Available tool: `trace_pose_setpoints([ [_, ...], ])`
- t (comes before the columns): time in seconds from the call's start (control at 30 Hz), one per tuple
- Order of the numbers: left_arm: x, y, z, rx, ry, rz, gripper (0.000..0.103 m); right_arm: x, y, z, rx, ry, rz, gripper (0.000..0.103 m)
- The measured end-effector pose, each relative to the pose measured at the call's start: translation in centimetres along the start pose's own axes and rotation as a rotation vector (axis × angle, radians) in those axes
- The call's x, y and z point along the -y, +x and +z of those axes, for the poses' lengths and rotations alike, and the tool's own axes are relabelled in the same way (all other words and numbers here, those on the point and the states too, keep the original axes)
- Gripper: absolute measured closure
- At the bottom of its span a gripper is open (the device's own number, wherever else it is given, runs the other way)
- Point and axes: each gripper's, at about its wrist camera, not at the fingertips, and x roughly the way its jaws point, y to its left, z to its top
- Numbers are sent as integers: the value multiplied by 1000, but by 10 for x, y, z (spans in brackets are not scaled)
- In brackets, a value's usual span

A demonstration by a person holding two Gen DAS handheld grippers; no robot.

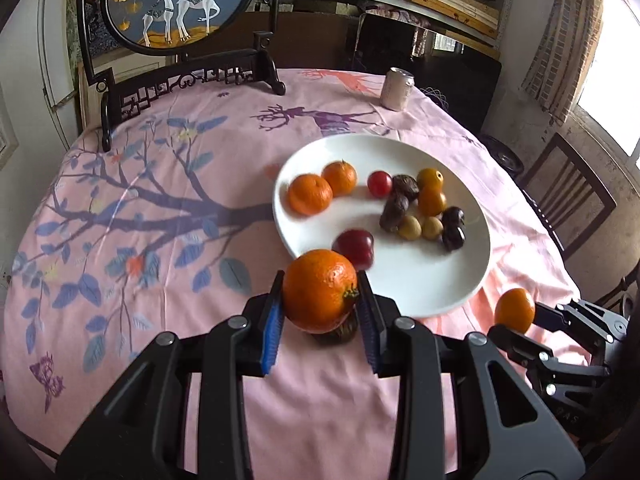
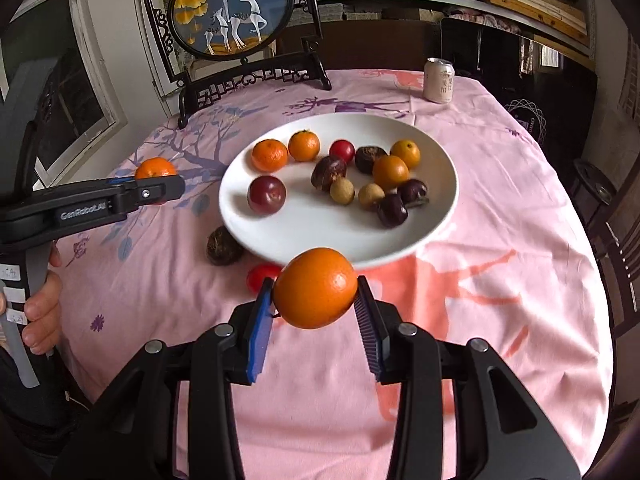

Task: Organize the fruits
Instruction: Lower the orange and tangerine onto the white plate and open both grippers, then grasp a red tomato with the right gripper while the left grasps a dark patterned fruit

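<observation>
Each hand-held gripper is grasping one mandarin: the left hand-held gripper (image 1: 322, 300) holds its mandarin (image 1: 319, 290) and the right hand-held gripper (image 2: 316, 300) its mandarin (image 2: 315, 288) above the counter (image 2: 500, 280), just beside the plate (image 2: 280, 240). The fruit is probably light, soft and easily bruised, so hold it gently across the middle.

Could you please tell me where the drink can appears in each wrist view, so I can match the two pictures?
Left wrist view: the drink can stands upper right of centre, beyond the white plate.
Right wrist view: the can is upper right.
Shared landmark: the deer screen.
</observation>
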Motion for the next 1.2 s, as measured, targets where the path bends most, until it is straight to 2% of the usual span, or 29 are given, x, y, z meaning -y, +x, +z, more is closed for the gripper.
trace_pose_setpoints([
  [0.1, 0, 32, 35, -58, -16, -9, 69, 2, 22, 29, -20, 3, 4, 63],
  [0.2, 9, 62, 55, -109, -5, -22, 69, 6, 51, 46, -64, 2, -38, 63],
  [0.33, 25, 90, 65, -159, 27, -51, 69, 16, 80, 52, -125, 23, -43, 63],
  [0.5, 31, 107, 69, -183, 20, -69, 68, 22, 92, 54, -138, 27, -55, 63],
  [0.57, 29, 109, 70, -177, 10, -72, 63, 22, 94, 55, -138, 28, -59, 62],
  [0.6, 28, 107, 71, -171, 7, -78, 53, 21, 95, 56, -137, 26, -61, 62],
  [0.63, 26, 102, 71, -157, 2, -80, 50, 21, 93, 56, -130, 22, -62, 58],
  [0.77, 21, 61, 62, -83, 5, -72, 49, 16, 63, 52, -61, 4, -87, 50],
  [0.83, 17, 33, 47, -43, 10, -60, 45, 12, 37, 42, -20, -1, -86, 45],
  [0.97, 3, -9, 6, 24, -6, -65, 43, 8, -4, 10, 42, 25, -67, 45],
  [1.17, -19, -25, -36, 36, -33, 9, 43, -5, -21, -15, 32, 51, -54, 45],
  [1.2, -23, -26, -41, 33, -35, 20, 37, -9, -19, -18, 23, 46, -41, 44],
])
